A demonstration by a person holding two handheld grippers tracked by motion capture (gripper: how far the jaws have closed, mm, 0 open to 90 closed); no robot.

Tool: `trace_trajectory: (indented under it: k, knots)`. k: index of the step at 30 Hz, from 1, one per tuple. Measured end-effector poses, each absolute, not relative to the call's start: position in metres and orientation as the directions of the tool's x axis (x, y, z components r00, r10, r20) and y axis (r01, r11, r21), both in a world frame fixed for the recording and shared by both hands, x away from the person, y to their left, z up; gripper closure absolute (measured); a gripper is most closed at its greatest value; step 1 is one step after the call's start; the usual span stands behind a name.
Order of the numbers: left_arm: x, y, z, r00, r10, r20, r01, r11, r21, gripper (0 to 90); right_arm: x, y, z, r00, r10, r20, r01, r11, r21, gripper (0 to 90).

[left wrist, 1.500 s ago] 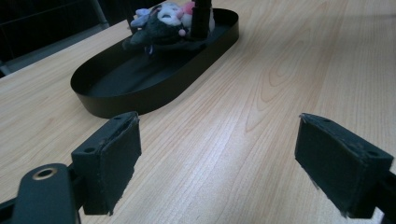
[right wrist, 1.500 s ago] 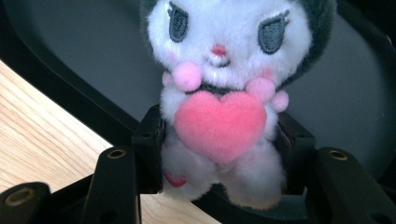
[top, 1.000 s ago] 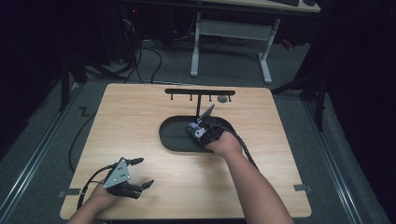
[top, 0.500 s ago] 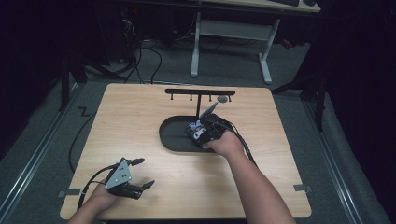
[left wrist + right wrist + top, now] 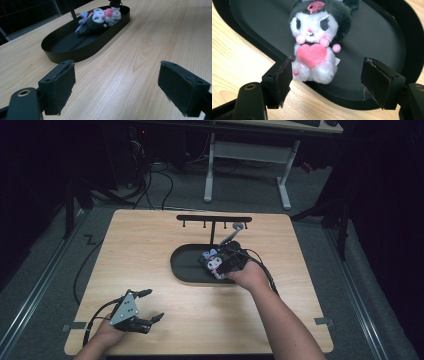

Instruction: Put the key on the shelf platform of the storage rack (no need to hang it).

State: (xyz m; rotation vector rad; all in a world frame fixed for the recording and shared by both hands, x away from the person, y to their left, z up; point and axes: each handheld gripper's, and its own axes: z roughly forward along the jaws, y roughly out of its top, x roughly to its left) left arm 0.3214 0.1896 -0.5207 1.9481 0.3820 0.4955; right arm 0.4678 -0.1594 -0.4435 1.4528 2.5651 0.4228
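Black pads of the right tool [image 5: 325, 82] stand wide apart, released, gripping nothing. Plush toy [image 5: 318, 41] lies just ahead between them, feet over the near rim of the black oval tray [image 5: 384, 37], rest of the body inside. High view: right tool [image 5: 227, 262] over the tray's right end. Left tool [image 5: 120, 90], jaws also spread and empty, sits low over bare wooden surface [image 5: 155, 37], well apart from the tray [image 5: 75, 50]. Black hook rack [image 5: 214, 219] stands behind the tray.
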Motion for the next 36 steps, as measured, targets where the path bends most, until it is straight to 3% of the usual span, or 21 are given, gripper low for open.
trace_trajectory:
  k: [19,21,36]
  knots:
    - [0.324,0.189,-0.520,0.873,0.461,0.160,0.056,-0.420,0.906,15.4,0.447,-0.172,-0.427,-0.531,0.845,-0.071,0.772,0.516,0.372,26.5]
    - [0.324,0.188,-0.520,0.872,0.462,0.160,0.056,-0.421,0.905,15.4,0.442,-0.175,-0.424,-0.508,0.861,-0.039,0.787,0.482,0.385,29.9]
    - [0.323,0.187,-0.521,0.868,0.467,0.169,0.054,-0.428,0.902,15.4,0.420,-0.196,-0.435,-0.521,0.853,-0.022,0.757,0.474,0.450,27.5]
